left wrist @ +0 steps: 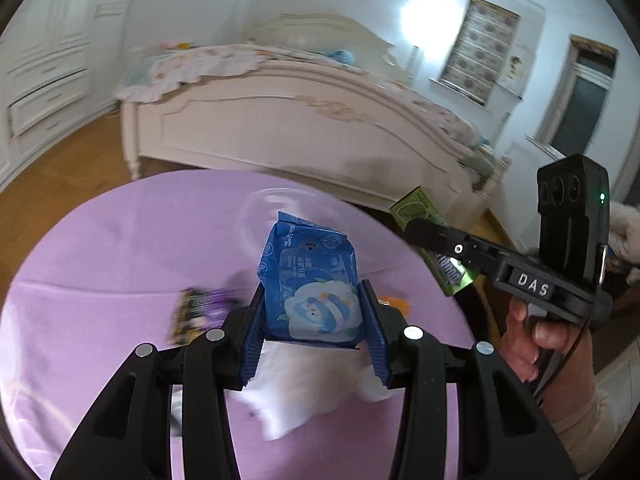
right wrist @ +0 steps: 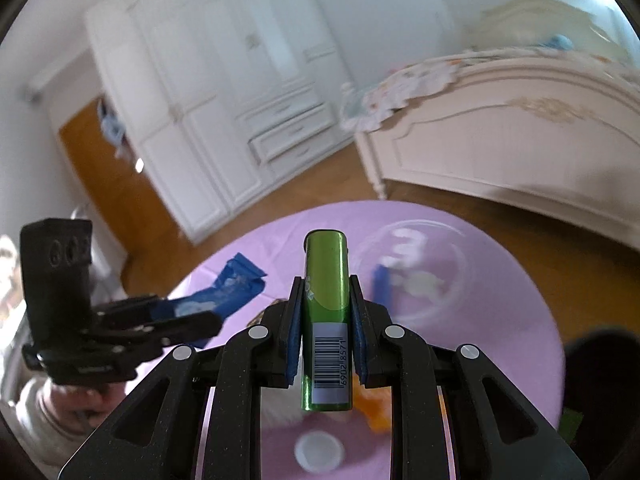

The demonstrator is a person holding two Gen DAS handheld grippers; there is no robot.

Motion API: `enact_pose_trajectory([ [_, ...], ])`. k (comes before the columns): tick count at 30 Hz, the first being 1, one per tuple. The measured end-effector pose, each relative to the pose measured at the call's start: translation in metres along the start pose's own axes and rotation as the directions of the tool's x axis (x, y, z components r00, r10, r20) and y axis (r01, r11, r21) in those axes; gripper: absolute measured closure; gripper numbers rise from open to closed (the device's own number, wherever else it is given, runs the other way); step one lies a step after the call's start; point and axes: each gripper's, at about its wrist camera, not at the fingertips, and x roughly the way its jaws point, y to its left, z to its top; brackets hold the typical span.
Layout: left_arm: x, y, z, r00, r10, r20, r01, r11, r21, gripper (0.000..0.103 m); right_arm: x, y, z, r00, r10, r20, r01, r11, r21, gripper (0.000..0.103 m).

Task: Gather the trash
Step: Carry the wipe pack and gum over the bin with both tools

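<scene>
Blue wipes packet (left wrist: 312, 288) stands clamped upright in the left hand-held gripper (left wrist: 314, 320), green box (right wrist: 326, 312) lengthwise in the right hand-held gripper (right wrist: 325, 320), both above the purple bench (left wrist: 100, 240)

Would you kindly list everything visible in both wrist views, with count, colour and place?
Blue wet-wipe packet: one, blue, clamped in left gripper.
Green flat box with barcode: one, green, clamped in right gripper.
Round table with lilac cloth: one, purple, below both grippers.
Clear plastic dish: one, transparent, far side of table.
Purple wrapper: one, blurred, on the table, left of the packet.
White tissue: one, under left gripper.
White round cap: one, near table edge.
Orange scrap: one, under right gripper.
Bed: one, cream, behind table.
Wardrobe: one, white.
Left gripper: black, shut.
Right gripper: black, shut.
</scene>
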Motion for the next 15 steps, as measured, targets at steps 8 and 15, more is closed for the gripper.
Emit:
enact_pose_trajectory([
  [8,0.05,-0.087,0.008,0.993,-0.107,-0.056,0.114,0.985,0.13,0.059,-0.074,-0.067,-0.029,0.976,-0.194,0.096,0.179,0.973,0.149,0.082],
  [15,0.094,-0.147,0.002,0.975,-0.185,-0.126,0.207,0.96,0.189,0.059,-0.109,-0.123,-0.066,0.945,-0.313,0.094,0.279,0.922,0.27,0.082],
])
